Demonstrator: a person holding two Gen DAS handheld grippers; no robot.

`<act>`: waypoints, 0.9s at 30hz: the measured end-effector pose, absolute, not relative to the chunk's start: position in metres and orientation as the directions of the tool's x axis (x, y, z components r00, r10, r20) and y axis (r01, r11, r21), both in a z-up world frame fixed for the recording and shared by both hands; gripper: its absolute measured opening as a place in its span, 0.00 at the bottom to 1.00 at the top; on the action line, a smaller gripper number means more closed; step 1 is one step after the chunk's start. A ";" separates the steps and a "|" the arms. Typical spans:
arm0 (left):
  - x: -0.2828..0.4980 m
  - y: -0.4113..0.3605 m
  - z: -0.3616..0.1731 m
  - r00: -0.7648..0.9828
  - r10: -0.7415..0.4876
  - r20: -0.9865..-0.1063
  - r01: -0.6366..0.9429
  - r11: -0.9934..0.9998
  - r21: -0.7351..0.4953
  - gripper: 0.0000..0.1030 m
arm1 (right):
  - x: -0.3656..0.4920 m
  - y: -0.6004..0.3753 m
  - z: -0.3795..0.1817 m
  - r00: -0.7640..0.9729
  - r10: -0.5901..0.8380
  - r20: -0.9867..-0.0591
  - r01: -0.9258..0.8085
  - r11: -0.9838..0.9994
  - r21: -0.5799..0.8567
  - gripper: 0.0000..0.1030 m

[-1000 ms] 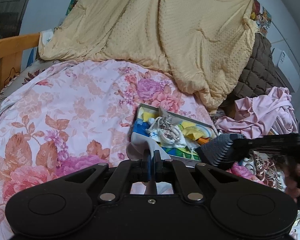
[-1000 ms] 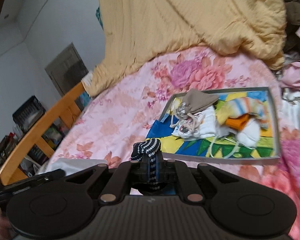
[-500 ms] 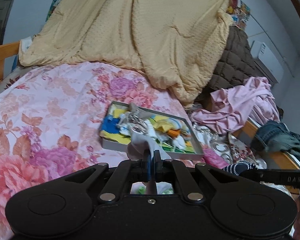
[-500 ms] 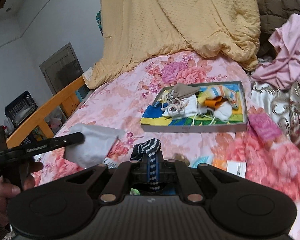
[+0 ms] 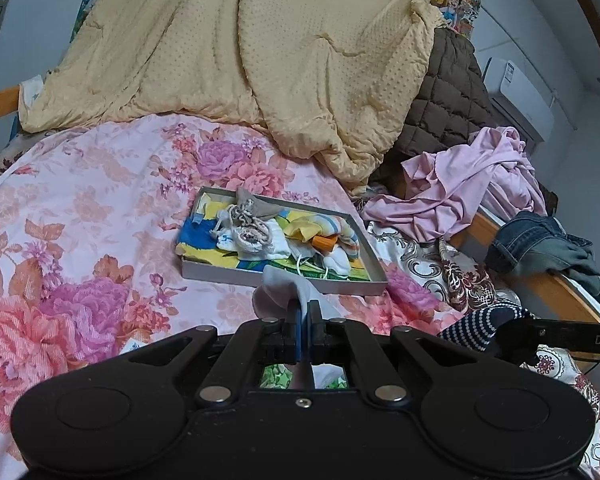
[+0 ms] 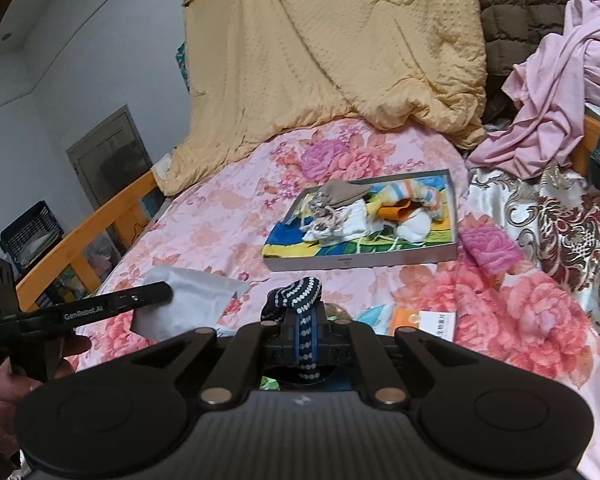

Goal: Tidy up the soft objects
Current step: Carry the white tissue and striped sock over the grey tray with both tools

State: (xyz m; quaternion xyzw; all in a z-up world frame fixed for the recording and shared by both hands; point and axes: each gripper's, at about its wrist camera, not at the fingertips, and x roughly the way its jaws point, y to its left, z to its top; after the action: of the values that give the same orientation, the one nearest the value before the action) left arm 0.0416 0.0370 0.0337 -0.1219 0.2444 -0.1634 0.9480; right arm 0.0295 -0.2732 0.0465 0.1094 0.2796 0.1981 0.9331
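A shallow grey box (image 5: 204, 270) (image 6: 452, 200) holding several socks and small cloths lies on the floral bed cover. My left gripper (image 5: 304, 312) is shut on a pale grey sock (image 5: 284, 284), held above the bed in front of the box; the sock also shows in the right wrist view (image 6: 188, 304). My right gripper (image 6: 306, 316) is shut on a dark blue sock with white dots (image 6: 296, 296), held to the right of the left gripper; it also shows in the left wrist view (image 5: 476, 328).
A yellow quilt (image 5: 260, 60) is piled at the back of the bed. Pink clothes (image 5: 468, 184), a brown quilted blanket (image 5: 448, 96) and jeans (image 5: 540, 248) lie at the right. A wooden bed rail (image 6: 84, 236) runs along the left. Paper packets (image 6: 416, 320) lie near the grippers.
Both grippers have drawn back and up from the box, which now looks smaller and farther. Each still holds its sock. The right gripper has moved apart from the left one.
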 end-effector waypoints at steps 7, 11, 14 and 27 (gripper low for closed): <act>0.056 0.035 0.040 0.833 -0.379 -0.403 0.269 0.914 -0.303 0.02 | 0.045 -0.270 0.050 0.775 0.431 -0.463 -0.311 0.897 0.314 0.05; 0.072 0.033 0.042 0.836 -0.373 -0.402 0.265 0.917 -0.299 0.02 | 0.061 -0.264 0.056 0.786 0.423 -0.450 -0.311 0.901 0.303 0.05; 0.091 0.033 0.041 0.834 -0.369 -0.409 0.253 0.916 -0.310 0.02 | 0.074 -0.259 0.062 0.798 0.417 -0.435 -0.312 0.904 0.294 0.05; 0.161 0.020 0.045 0.852 -0.326 -0.410 0.257 0.942 -0.216 0.02 | 0.128 -0.242 0.072 0.836 0.373 -0.403 -0.281 0.921 0.270 0.05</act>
State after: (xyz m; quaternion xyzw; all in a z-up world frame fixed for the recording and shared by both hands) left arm 0.1613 0.0199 0.0447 -0.0767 0.2259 -0.1518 0.9592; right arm 0.1276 -0.2417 0.0723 0.1001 0.2296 0.1718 0.9528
